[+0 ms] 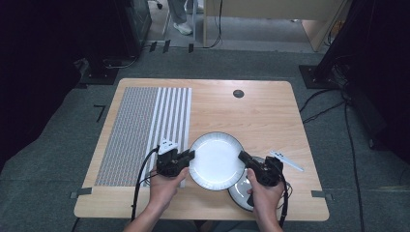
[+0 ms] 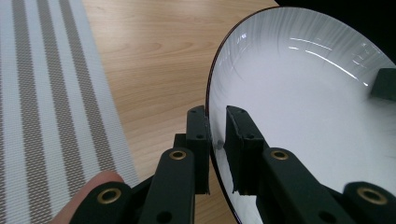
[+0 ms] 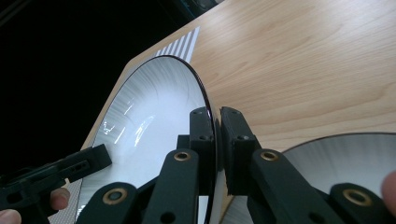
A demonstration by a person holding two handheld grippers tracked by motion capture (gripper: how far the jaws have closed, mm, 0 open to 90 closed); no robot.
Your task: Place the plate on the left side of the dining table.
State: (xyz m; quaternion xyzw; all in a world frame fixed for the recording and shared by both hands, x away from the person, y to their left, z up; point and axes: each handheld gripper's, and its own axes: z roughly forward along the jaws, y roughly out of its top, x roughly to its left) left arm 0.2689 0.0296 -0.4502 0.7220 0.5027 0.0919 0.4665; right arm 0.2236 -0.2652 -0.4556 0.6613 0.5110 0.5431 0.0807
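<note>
Fingers of both grippers clamp the rim of one white plate (image 1: 215,159): the left gripper (image 1: 189,155) bites the edge at 9 o'clock, the right gripper (image 1: 243,157) at 3 o'clock, each pair drawn narrow with the dark-edged rim pinched between the pads. Beneath it all, the wooden worktop (image 1: 251,116) spreads wide, its striped grey-and-white placemat (image 1: 145,130) lying at 9 o'clock of the plate. The plate sits near the front centre of the worktop, just beside the mat's right edge. A second white plate (image 1: 240,193) lies at 5 o'clock of the held one, partly under it and under the right hand (image 1: 265,195). The left hand (image 1: 164,186) grips its tool at 7 o'clock. A small white utensil (image 1: 286,160) lies at 3 o'clock, near the worktop's right edge. A round dark grommet (image 1: 238,94) marks the worktop at 12 o'clock.
</note>
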